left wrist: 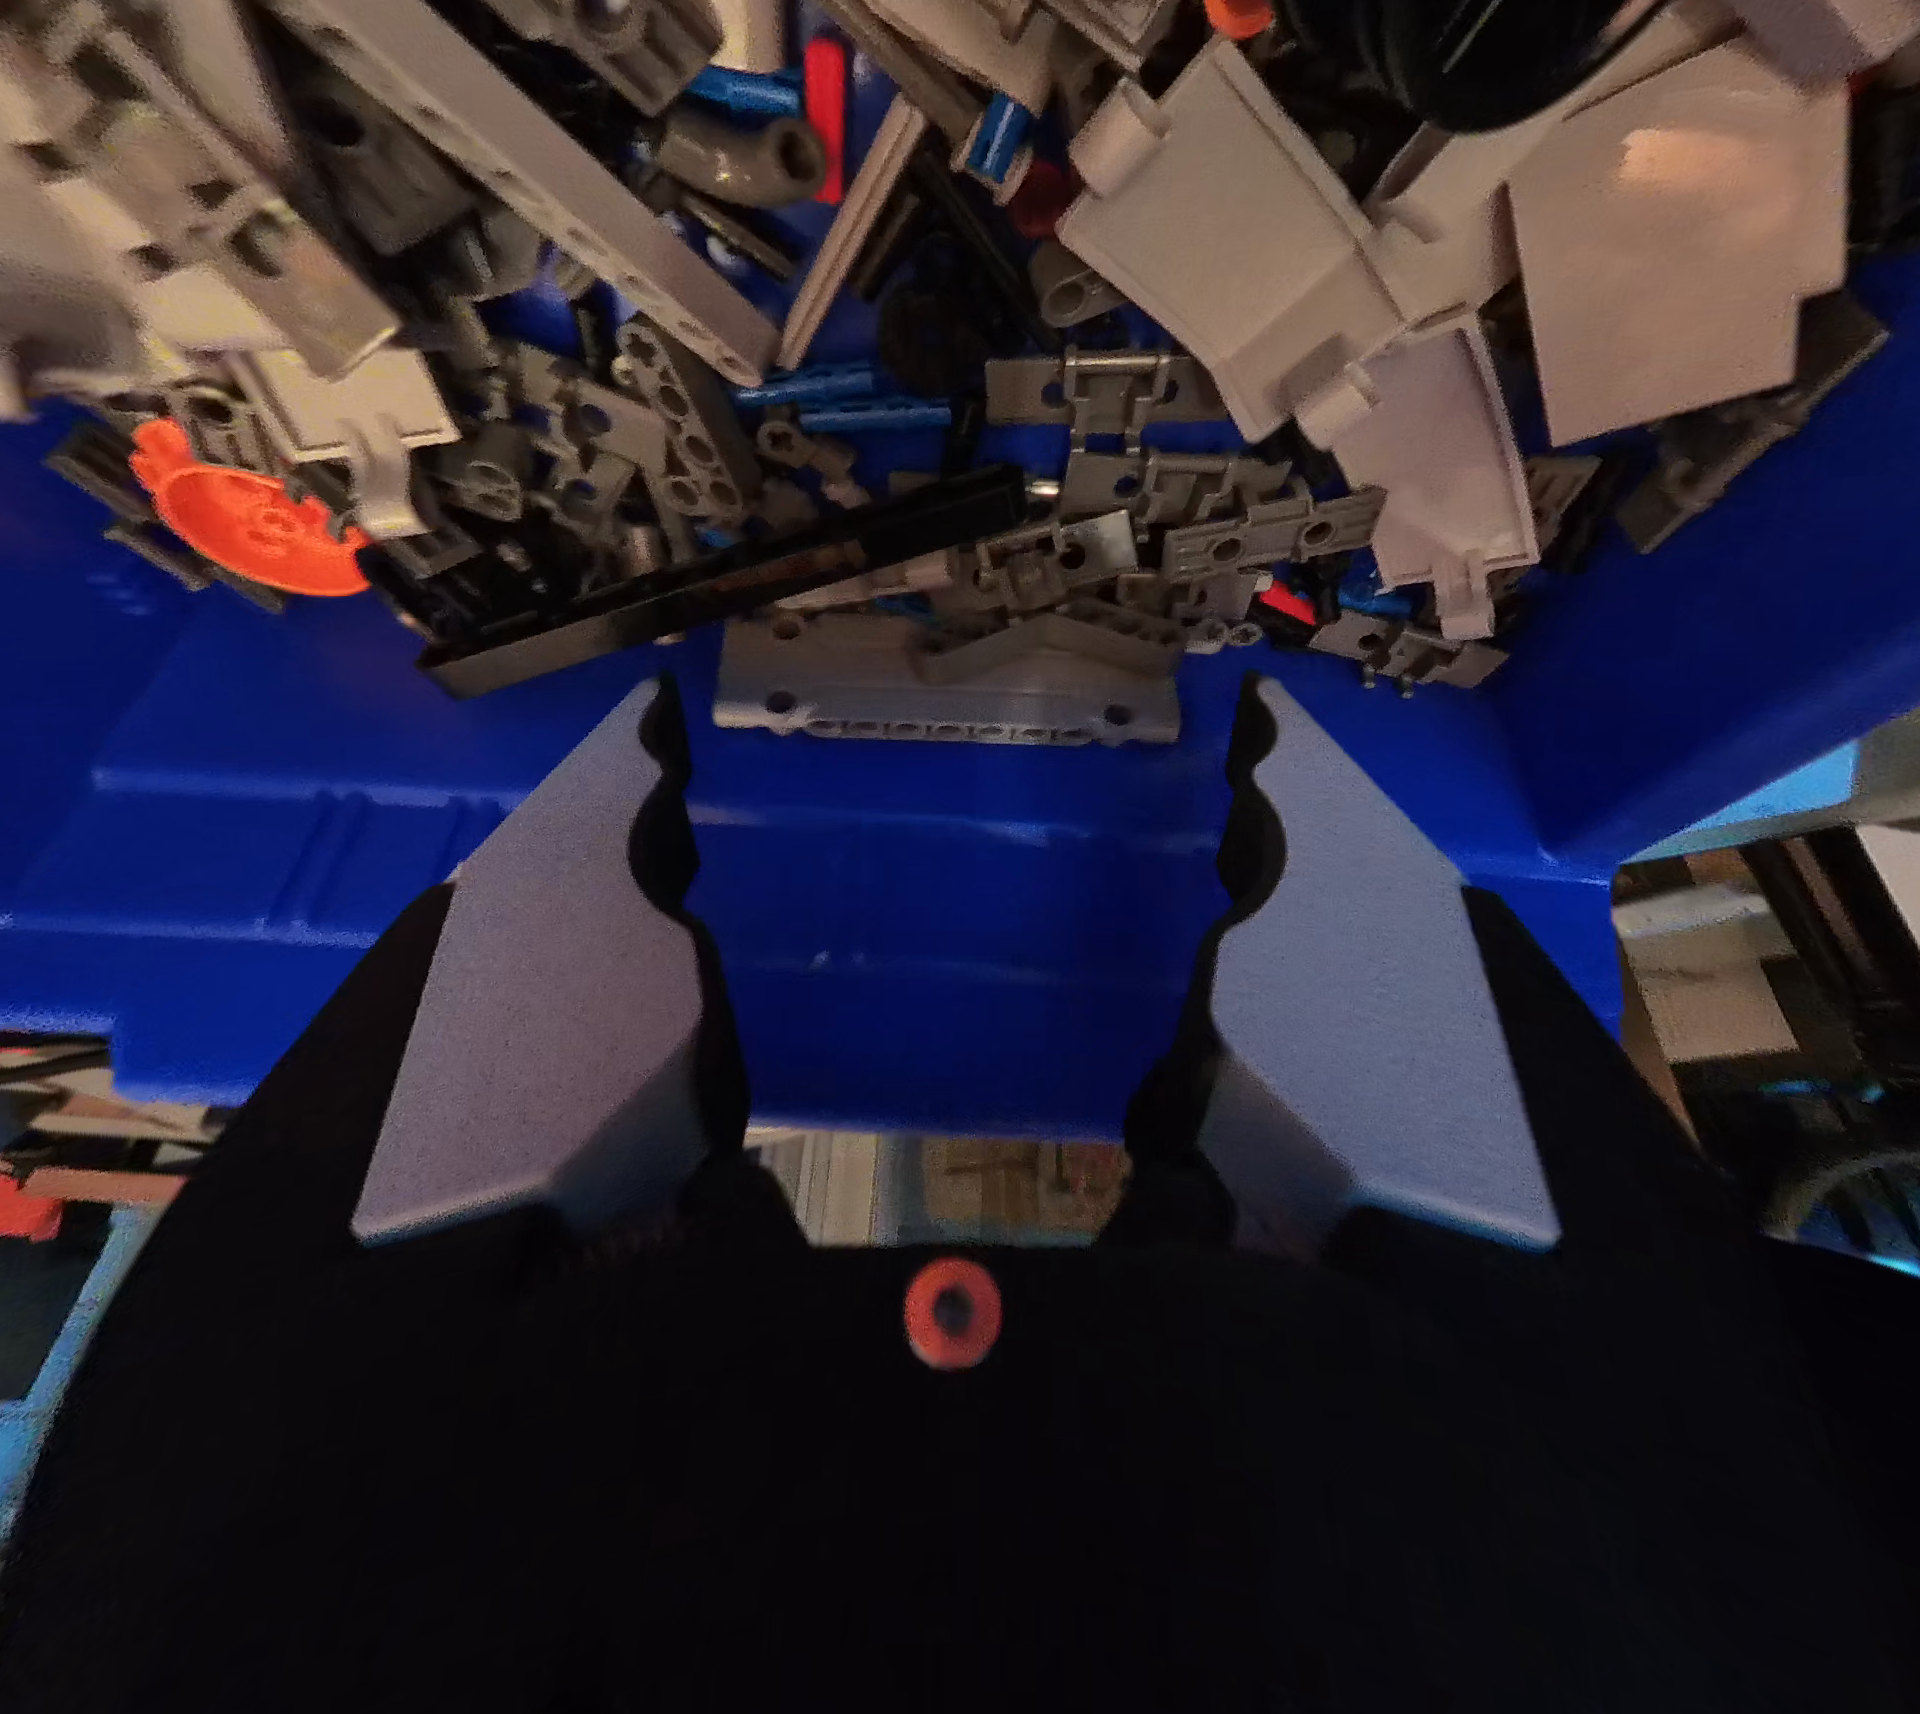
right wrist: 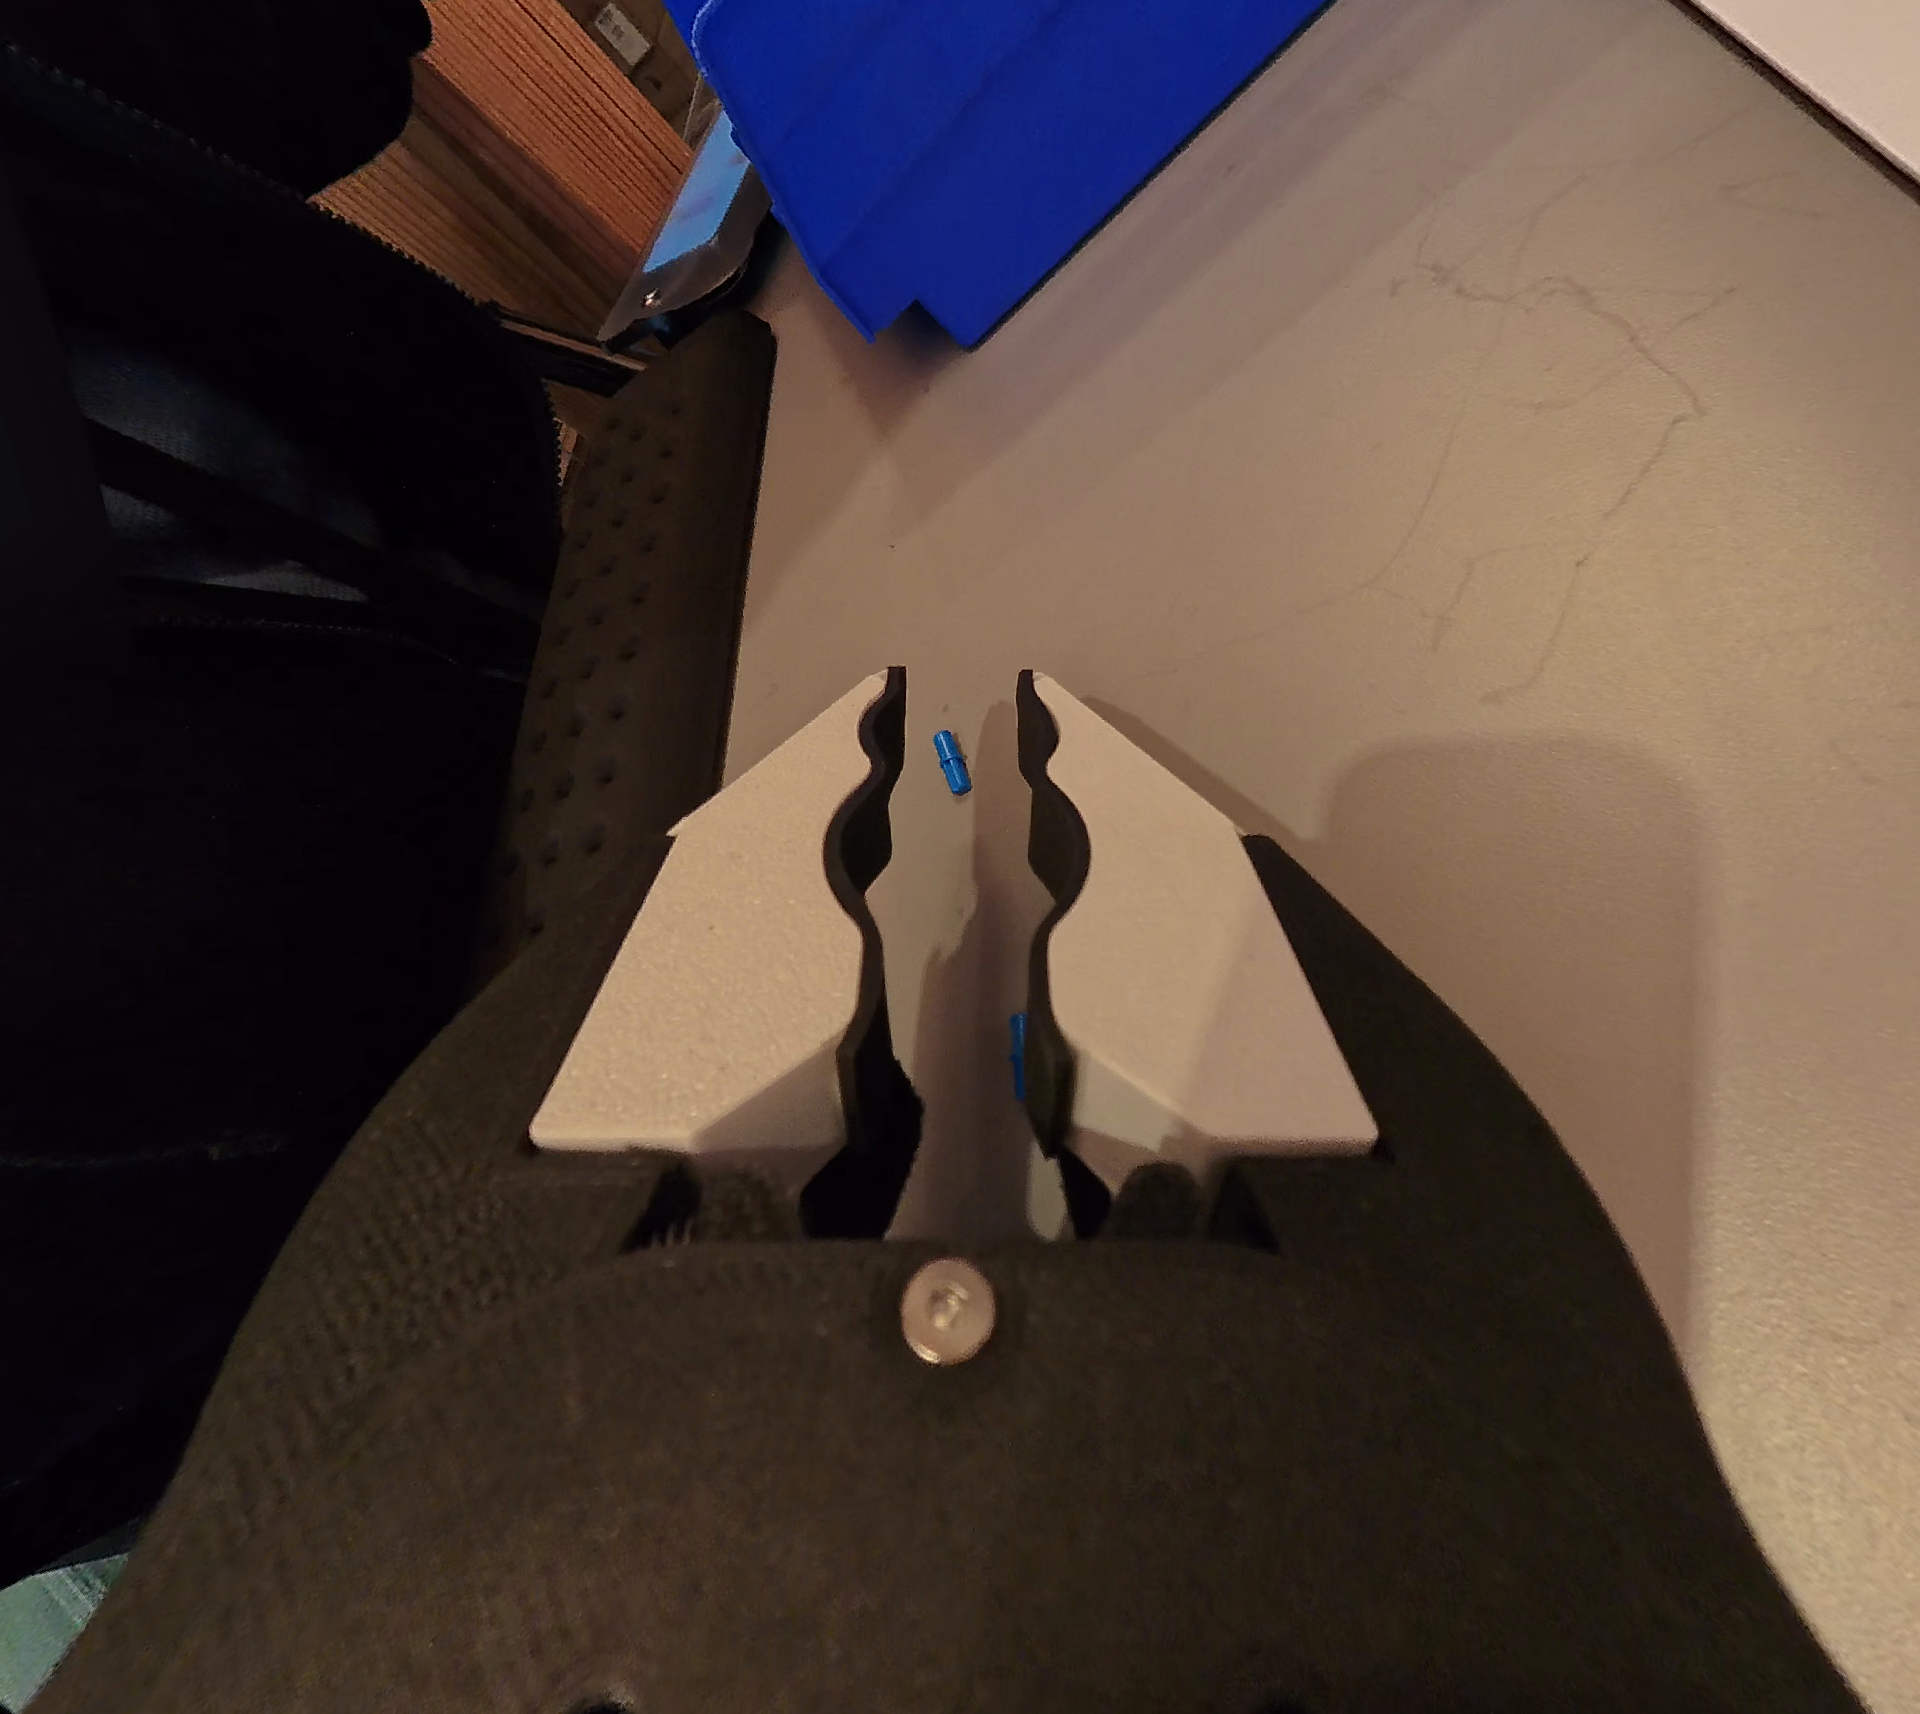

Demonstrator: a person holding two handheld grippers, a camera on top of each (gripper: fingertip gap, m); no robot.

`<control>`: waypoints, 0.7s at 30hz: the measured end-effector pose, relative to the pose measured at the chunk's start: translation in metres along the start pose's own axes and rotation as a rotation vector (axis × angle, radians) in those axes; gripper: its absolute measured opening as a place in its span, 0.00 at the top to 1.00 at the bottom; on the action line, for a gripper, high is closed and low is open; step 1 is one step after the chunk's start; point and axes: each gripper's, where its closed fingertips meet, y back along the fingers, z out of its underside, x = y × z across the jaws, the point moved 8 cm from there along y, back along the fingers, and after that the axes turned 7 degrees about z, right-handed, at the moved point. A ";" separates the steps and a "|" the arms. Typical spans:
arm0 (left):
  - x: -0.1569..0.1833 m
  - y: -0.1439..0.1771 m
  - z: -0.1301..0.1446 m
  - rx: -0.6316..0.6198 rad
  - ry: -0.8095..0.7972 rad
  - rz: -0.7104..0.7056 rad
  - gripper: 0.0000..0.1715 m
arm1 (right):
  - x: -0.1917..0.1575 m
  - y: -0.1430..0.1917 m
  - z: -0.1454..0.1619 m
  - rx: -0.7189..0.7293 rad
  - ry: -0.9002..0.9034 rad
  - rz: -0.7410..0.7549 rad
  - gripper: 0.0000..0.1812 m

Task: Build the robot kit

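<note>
left gripper [left wrist: 956, 708] spread wide, empty, over blue bin [left wrist: 935, 937] of bricks [left wrist: 935, 521] | right gripper [right wrist: 961, 688] part-open around 1 blue pin [right wrist: 950, 761] on table [right wrist: 1351, 521], touching? can't tell

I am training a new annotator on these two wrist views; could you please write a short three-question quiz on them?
1. True or false: the left gripper is shut on a grey beam.
2. What lies on the table between the right gripper fingertips: (a) an orange disc, (b) a small blue pin, (c) a black tyre?
3. What colour is the bin that holds the pile of parts?

Key
1. False: its jaws stand wide open, with the beam just beyond the tips.
2. b; the jaws are open and not touching it.
3. Blue.
</note>
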 end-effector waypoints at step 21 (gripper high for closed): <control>-0.026 0.042 -0.043 0.393 0.047 0.117 0.46 | -0.001 0.000 0.000 0.002 0.000 -0.005 0.90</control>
